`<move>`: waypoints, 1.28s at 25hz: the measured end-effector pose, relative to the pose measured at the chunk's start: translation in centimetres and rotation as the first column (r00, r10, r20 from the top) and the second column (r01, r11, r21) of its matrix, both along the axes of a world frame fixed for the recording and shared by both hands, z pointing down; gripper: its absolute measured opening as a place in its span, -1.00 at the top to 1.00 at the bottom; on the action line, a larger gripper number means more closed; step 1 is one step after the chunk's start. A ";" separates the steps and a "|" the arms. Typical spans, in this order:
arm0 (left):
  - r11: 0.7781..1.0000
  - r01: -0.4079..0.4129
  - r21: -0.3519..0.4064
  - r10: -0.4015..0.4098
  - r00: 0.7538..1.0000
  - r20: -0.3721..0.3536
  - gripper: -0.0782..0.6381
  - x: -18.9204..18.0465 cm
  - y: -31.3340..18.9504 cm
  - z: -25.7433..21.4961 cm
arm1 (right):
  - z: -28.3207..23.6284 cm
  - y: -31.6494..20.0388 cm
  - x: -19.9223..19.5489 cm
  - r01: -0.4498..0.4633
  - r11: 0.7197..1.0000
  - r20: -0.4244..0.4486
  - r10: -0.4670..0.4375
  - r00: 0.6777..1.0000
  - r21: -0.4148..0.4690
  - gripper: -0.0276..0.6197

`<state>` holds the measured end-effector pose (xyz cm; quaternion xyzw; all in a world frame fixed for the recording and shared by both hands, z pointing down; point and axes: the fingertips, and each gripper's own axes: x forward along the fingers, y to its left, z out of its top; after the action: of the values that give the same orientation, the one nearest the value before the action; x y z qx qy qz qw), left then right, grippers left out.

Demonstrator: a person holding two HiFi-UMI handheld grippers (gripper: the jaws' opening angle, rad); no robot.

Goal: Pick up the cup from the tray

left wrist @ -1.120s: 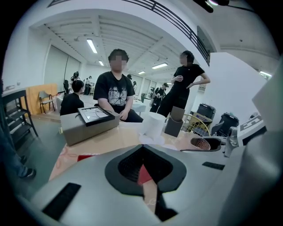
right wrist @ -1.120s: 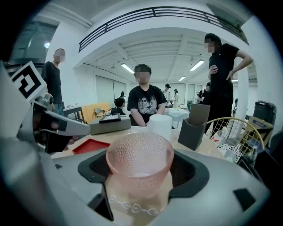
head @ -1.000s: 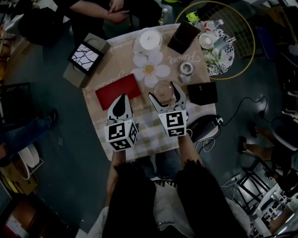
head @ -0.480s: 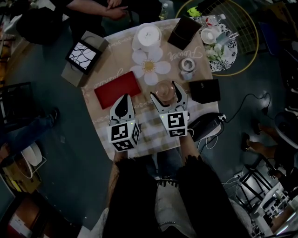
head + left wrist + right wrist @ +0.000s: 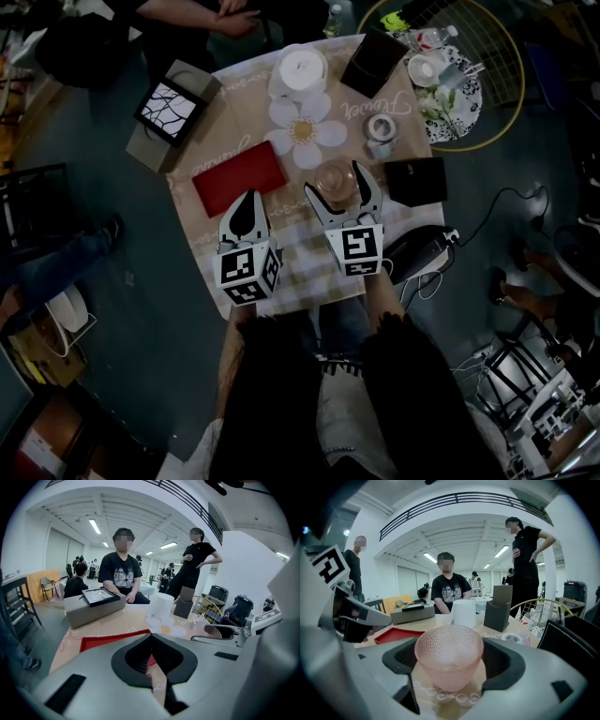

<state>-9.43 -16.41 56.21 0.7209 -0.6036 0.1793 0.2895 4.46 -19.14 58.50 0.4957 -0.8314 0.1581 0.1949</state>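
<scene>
Small table (image 5: 202, 220) under a tan cloth with white script and lace print, checked toward the near edge, on a dark floor (image 5: 112, 309) amid cables and chair legs. Laid out on it: a red tray (image 5: 239, 177) at the left, a white flower-shaped mat (image 5: 305, 129) in the middle, a white paper roll (image 5: 298, 73) and a dark upright box (image 5: 372, 64) at the far edge, a tape roll (image 5: 379, 128) and a black pad (image 5: 417, 181) at the right, a grey box (image 5: 148, 150) topped by a framed picture (image 5: 173, 103) at the far left corner. Pink dimpled glass cup (image 5: 335, 180) upright on the bare cloth, right of the red tray and apart from it, just near of the mat. Right gripper (image 5: 336, 181) with jaws spread wide to either side of the cup, pads just beside its rim; touching or not, impossible to tell. Left gripper (image 5: 247, 199) by the tray's near right corner, jaws pressed together on nothing. Only in the gripper views: a bright white hall with ceiling strip lights and a balcony railing, a seated person (image 5: 449, 590) in a black T-shirt at the table's far side, another person (image 5: 527, 545) standing further right. Only in the head view: the holder's dark sleeves (image 5: 403, 375), a black device (image 5: 417, 251) at the near right edge, a yellow-rimmed wire basket (image 5: 492, 47) beyond the far right corner. In the left gripper view, merely a sliver of the cup at the right; in the right gripper view, the whole cup, close and centred.
</scene>
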 end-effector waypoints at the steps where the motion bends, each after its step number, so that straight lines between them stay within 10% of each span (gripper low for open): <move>1: 1.000 0.000 -0.002 0.000 1.000 0.000 0.76 -0.1 0.1 0.0 | -0.2 -0.1 0.1 -0.002 1.000 0.014 0.002 1.000 0.001 -0.31; 28: 0.993 0.019 0.116 -0.021 1.000 0.011 0.76 0.2 2.9 -8.0 | -11.5 3.0 -1.7 0.126 0.985 0.011 -0.129 0.992 0.119 -0.30; 32: 0.989 0.012 0.148 -0.014 1.000 0.008 0.76 0.3 4.4 -9.9 | -13.3 4.6 -2.3 0.125 0.984 0.034 -0.130 0.991 0.125 -0.01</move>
<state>-9.11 -12.06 46.35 0.7357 -0.6211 0.1355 0.2337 2.16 -14.53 45.20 0.4489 -0.8736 0.1043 0.1562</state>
